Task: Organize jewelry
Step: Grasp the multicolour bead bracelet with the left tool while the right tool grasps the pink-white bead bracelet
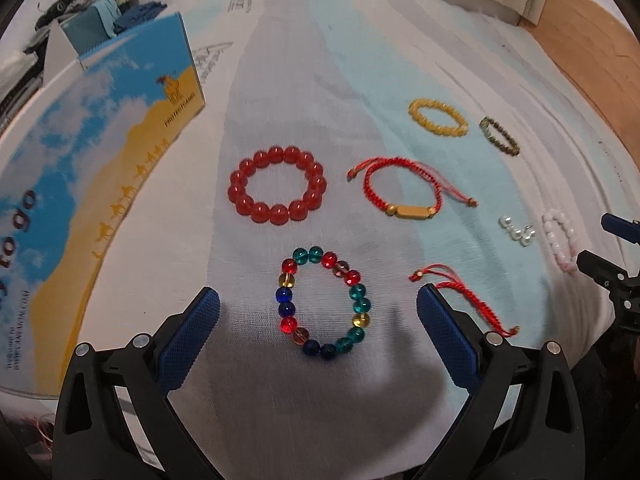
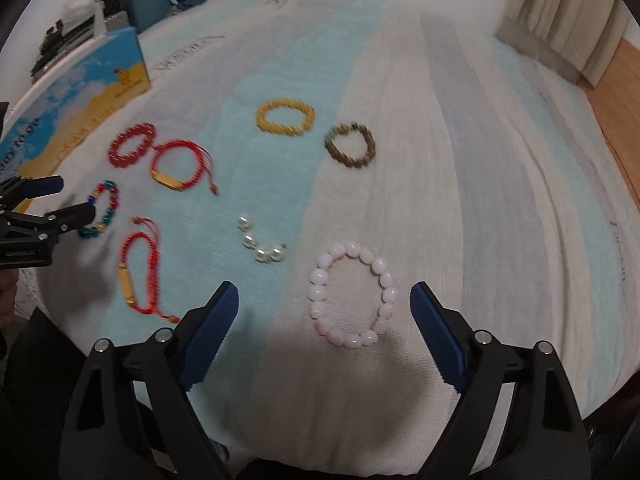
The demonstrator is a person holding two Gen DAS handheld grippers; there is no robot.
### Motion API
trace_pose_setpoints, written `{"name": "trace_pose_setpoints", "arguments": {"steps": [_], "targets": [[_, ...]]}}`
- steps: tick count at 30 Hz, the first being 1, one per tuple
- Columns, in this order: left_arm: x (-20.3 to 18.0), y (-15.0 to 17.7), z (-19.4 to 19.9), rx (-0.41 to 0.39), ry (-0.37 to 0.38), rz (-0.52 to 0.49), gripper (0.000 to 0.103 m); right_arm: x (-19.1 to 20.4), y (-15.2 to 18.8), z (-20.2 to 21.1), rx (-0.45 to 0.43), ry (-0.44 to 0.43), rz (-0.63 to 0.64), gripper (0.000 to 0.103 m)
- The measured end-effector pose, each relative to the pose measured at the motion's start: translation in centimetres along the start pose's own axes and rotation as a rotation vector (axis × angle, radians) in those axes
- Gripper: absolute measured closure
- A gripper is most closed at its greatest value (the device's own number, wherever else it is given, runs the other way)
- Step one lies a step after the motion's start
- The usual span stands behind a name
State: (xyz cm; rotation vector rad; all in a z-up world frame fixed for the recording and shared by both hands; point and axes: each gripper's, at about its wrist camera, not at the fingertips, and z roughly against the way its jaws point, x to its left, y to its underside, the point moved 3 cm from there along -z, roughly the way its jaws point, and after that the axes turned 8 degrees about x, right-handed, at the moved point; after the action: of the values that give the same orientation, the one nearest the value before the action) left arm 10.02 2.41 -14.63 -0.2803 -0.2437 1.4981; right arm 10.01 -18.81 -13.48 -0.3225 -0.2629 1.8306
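The multicoloured bead bracelet (image 1: 323, 303) is lying flat on the striped cloth (image 1: 280, 120), straight ahead of the left gripper (image 1: 318, 314) and framed between its two blue pads, its slightly longer axis running away from the claw, tilted a little. That gripper is standing wide apart and holding nothing, so I judge the coming move to be a short drop and a pinch on one side of the ring. The right gripper (image 2: 324, 312) is hovering likewise over the pink bead bracelet (image 2: 353, 294), spread wide and empty, the ring sitting between its pads but nearer the right one. Each hand is therefore nearest its own bracelet.

The multicoloured beads are looking glassy and translucent (smooth spheres, likely to slip against each other on their cord). The pink ones are milky, rounded and matte. Beyond them are lying a red bead bracelet (image 1: 277, 185), two red braided cord bracelets (image 1: 404, 192) with gold bars, a yellow bead bracelet (image 1: 438, 117), a brown bead bracelet (image 2: 351, 145) and a short pearl strand (image 2: 262, 246). A blue-and-yellow printed box (image 1: 120, 120) is resting at the left edge.
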Motion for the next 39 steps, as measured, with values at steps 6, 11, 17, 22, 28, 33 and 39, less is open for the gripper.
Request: {"name": "trace_pose_setpoints", "arguments": {"steps": [6,11,17,22,28,33,39], "targets": [[0.8,0.1,-2.4,0.033,0.009,0.004,0.010,-0.5,0.1,-2.4,0.035,0.020,-0.018,0.020],[0.7,0.2,-3.1,0.029,-0.011,-0.011,0.011,-1.0,0.1,-3.6,0.050,0.024,-0.037,0.020],[0.5,0.2,-3.2,0.011,-0.010,-0.010,0.024,-1.2,0.4,-4.8,0.071,0.006,-0.068,0.028],[0.4,0.4,-3.0,0.001,-0.010,-0.034,0.037,-1.5,0.3,-5.3,0.072,-0.018,-0.094,0.031],[-0.2,0.5,-2.8,0.009,-0.009,-0.060,0.060,-1.3,0.0,-5.2,0.072,-0.053,-0.083,0.053],[0.1,1.3,-1.9,0.014,0.025,-0.060,0.084,-0.7,-0.2,-4.9,0.071,-0.065,-0.058,0.077],[0.0,2.4,-0.8,0.018,0.048,-0.055,0.084,-0.4,0.2,-3.6,0.048,-0.067,-0.069,0.086]]}}
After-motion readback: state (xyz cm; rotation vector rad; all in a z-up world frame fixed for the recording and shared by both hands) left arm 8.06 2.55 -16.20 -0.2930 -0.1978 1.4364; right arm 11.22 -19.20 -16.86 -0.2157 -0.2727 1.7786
